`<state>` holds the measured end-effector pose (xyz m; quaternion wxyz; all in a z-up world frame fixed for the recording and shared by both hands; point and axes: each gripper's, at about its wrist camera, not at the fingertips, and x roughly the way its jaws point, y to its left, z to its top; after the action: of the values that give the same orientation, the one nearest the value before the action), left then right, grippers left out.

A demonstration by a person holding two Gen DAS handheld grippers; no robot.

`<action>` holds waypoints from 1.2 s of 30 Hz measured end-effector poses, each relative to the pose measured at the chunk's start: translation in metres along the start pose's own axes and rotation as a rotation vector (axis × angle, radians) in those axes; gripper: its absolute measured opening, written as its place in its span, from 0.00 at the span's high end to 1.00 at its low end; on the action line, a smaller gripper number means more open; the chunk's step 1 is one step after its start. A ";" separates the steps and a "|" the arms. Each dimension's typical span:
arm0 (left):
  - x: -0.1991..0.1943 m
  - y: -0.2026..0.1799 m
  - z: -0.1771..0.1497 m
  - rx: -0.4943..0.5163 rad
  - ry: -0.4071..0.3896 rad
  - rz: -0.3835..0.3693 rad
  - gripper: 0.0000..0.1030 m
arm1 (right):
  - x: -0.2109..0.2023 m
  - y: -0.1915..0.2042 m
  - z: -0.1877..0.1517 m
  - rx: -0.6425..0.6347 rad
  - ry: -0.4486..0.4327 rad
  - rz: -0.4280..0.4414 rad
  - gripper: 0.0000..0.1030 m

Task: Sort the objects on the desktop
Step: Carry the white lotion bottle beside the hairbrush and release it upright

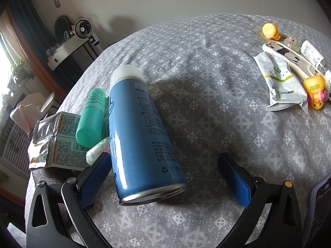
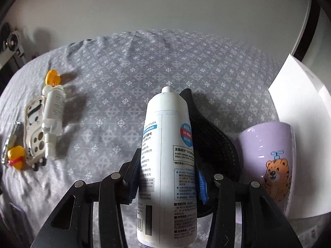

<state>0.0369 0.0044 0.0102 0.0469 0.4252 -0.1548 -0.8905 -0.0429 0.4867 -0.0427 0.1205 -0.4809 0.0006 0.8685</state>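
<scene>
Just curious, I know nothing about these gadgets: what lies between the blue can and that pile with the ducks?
Nothing: the left wrist view shows only bare grey cloth between can and pile.

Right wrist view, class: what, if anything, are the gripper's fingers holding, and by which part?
The right gripper holds a white bottle, its fingers clamped on the sides of the lower body, the cap end pointing away.
</scene>
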 end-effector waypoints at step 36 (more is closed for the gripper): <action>0.002 -0.002 0.000 -0.002 -0.003 0.002 0.00 | -0.026 0.030 0.010 -0.020 -0.098 0.031 0.58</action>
<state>0.0357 0.0056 0.0083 0.0483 0.4235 -0.1544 -0.8913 -0.0446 0.4533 -0.0185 0.1023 -0.4390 -0.0066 0.8926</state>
